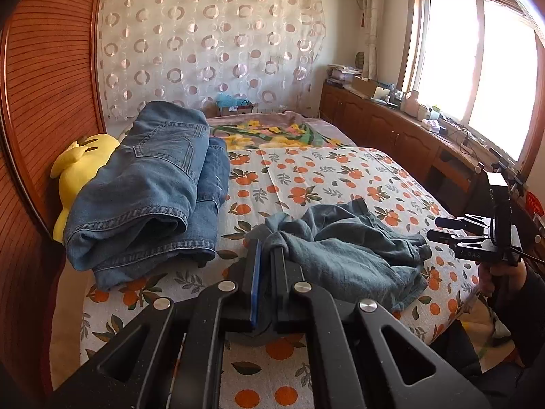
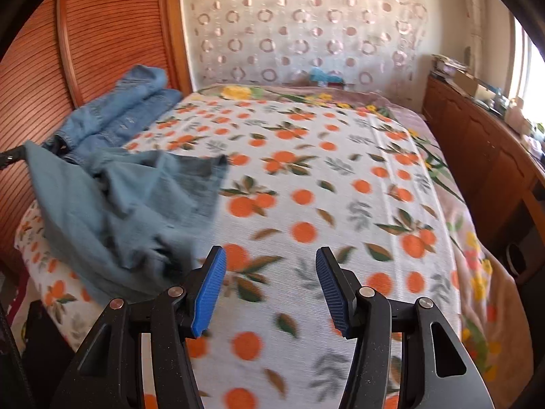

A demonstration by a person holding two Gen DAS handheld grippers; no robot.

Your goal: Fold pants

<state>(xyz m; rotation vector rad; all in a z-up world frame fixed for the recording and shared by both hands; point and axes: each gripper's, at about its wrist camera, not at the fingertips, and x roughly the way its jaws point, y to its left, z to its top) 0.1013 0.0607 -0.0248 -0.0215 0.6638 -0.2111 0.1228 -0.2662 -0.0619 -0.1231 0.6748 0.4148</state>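
Crumpled grey-blue pants (image 1: pixel 344 248) lie on the orange-print bed sheet (image 1: pixel 306 177). My left gripper (image 1: pixel 267 245) is shut on a bunched corner of them, and the cloth is pulled up between the pads. In the right wrist view the same pants (image 2: pixel 129 204) stretch up toward the left edge, where a black bit of the left gripper (image 2: pixel 10 156) shows. My right gripper (image 2: pixel 270 260) hovers open over bare sheet (image 2: pixel 340 177), just right of the pants, with nothing between its blue pads (image 2: pixel 209 293). From the left wrist view the right gripper (image 1: pixel 442 228) is at the far right, in a hand.
Folded blue jeans (image 1: pixel 146 184) are stacked at the left against a yellow plush toy (image 1: pixel 78 170) and the wooden headboard (image 1: pixel 44 102). A flowered blanket (image 1: pixel 272 133) covers the far end of the bed. A wooden cabinet (image 1: pixel 391 129) runs under the window on the right.
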